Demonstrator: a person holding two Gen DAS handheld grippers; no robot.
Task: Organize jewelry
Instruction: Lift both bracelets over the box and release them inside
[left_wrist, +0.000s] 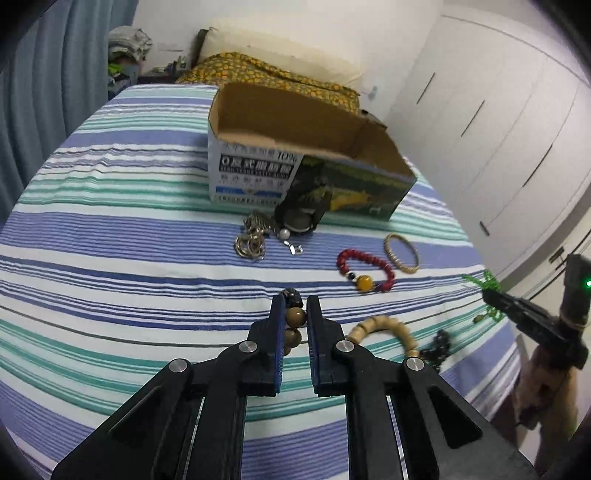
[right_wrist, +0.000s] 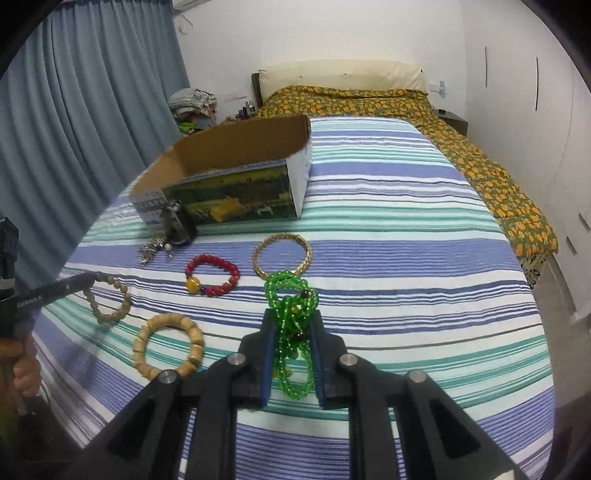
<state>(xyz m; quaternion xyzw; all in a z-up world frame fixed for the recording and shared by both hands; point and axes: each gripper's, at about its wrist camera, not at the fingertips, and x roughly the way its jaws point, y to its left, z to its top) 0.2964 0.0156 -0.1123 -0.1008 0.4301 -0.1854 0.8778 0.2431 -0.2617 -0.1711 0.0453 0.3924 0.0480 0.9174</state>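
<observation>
Left tongs (left_wrist: 295, 317) clamp brown bead bracelet (left_wrist: 294, 325); right tongs (right_wrist: 293, 332) clamp green bead strand (right_wrist: 291, 306), hanging lengthwise.

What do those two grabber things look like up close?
Both are black plastic. The left gripper and the right gripper each have two flat jaws lined with blue pads, on angled linkage arms joined by round silver pins. From the side, the left one carries small white lettering, and the right one shows a green light.
</observation>
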